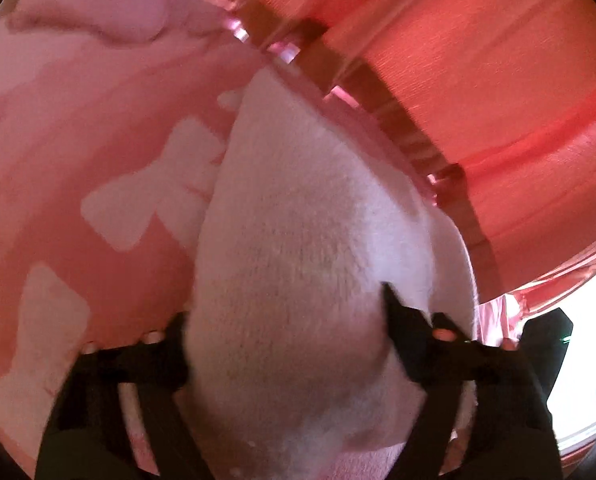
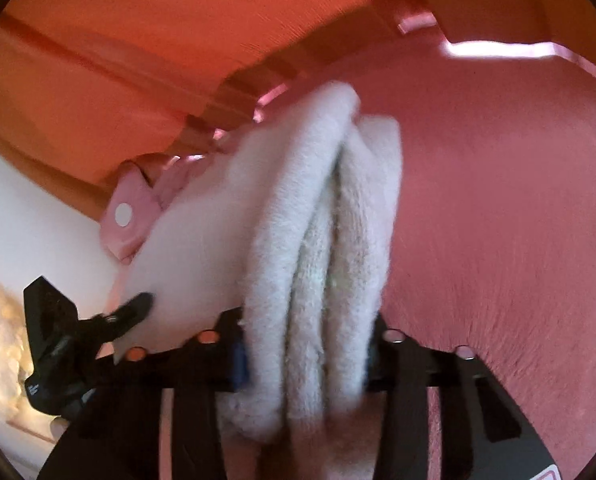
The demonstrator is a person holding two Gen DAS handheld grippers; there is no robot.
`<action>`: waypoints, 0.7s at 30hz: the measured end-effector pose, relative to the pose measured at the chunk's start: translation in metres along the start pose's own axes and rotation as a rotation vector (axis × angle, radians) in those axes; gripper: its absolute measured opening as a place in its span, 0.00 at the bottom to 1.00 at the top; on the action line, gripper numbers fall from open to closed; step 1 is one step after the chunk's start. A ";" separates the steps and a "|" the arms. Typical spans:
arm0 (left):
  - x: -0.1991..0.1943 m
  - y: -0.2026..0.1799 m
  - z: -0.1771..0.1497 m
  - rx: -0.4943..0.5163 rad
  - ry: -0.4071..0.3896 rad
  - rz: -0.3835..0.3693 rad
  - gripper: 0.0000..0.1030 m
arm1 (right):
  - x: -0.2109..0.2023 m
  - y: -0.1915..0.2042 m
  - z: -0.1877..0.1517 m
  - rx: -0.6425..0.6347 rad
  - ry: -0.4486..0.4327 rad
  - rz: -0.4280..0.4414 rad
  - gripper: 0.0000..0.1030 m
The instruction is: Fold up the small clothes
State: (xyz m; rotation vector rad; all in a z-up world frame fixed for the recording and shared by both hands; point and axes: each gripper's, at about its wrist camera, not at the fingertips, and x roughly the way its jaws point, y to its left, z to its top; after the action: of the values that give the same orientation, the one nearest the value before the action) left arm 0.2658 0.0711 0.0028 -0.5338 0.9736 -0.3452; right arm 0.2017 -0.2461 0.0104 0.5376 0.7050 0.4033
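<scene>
- Right wrist view: our right gripper [image 2: 303, 354] is clamped on a white cloth [image 2: 321, 240], folded into thick layers and held edge-on above the pink cover [image 2: 517, 200].
- Left wrist view shows our left gripper [image 1: 286, 344] with its jaws closed around the same cloth's [image 1: 309, 240] bulging face.
- Risk, as we judge it: the fluffy layers could splay or slip if either grip loosens, undoing the fold.
- Beyond lies an orange curtain [image 1: 497, 60].
</scene>
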 end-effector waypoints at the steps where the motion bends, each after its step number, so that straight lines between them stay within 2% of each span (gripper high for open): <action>1: -0.007 -0.007 0.001 0.026 -0.029 -0.019 0.58 | -0.016 0.010 0.005 -0.027 -0.048 0.017 0.30; 5: -0.040 -0.039 0.001 0.111 -0.153 -0.151 0.56 | -0.062 0.024 0.015 -0.086 -0.195 0.013 0.30; 7: -0.036 -0.048 -0.003 0.149 -0.153 -0.156 0.57 | -0.068 0.008 0.014 -0.068 -0.199 -0.001 0.32; 9: -0.017 -0.051 -0.011 0.191 -0.095 -0.095 0.58 | -0.040 -0.022 0.010 -0.025 -0.091 -0.085 0.34; 10: -0.004 -0.050 -0.015 0.199 -0.057 -0.055 0.58 | -0.019 -0.044 0.004 0.034 0.002 -0.154 0.34; 11: 0.006 -0.048 -0.020 0.206 -0.025 -0.002 0.59 | -0.013 -0.055 0.000 0.076 0.015 -0.169 0.35; 12: 0.012 -0.048 -0.025 0.228 -0.022 0.061 0.60 | -0.017 -0.059 0.000 0.113 -0.004 -0.133 0.37; 13: 0.006 -0.052 -0.027 0.258 -0.054 0.078 0.62 | -0.027 -0.054 0.005 0.132 -0.003 -0.142 0.37; 14: -0.001 -0.057 -0.026 0.278 -0.067 0.096 0.62 | -0.039 -0.047 0.009 0.112 -0.031 -0.169 0.37; 16: -0.024 -0.064 -0.024 0.311 -0.141 0.103 0.65 | -0.077 -0.017 0.010 -0.011 -0.156 -0.229 0.37; 17: -0.035 -0.067 -0.026 0.332 -0.177 0.109 0.73 | -0.085 -0.009 0.006 -0.050 -0.166 -0.242 0.37; 19: -0.048 -0.068 -0.028 0.367 -0.216 0.159 0.77 | -0.092 0.002 -0.007 -0.107 -0.134 -0.233 0.37; 21: -0.040 -0.065 -0.032 0.382 -0.166 0.221 0.77 | -0.070 0.004 -0.020 -0.131 -0.016 -0.254 0.37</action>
State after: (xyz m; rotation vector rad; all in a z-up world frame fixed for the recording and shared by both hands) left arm 0.2150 0.0295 0.0527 -0.1035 0.7722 -0.2742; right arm 0.1379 -0.2729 0.0347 0.3217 0.7162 0.2055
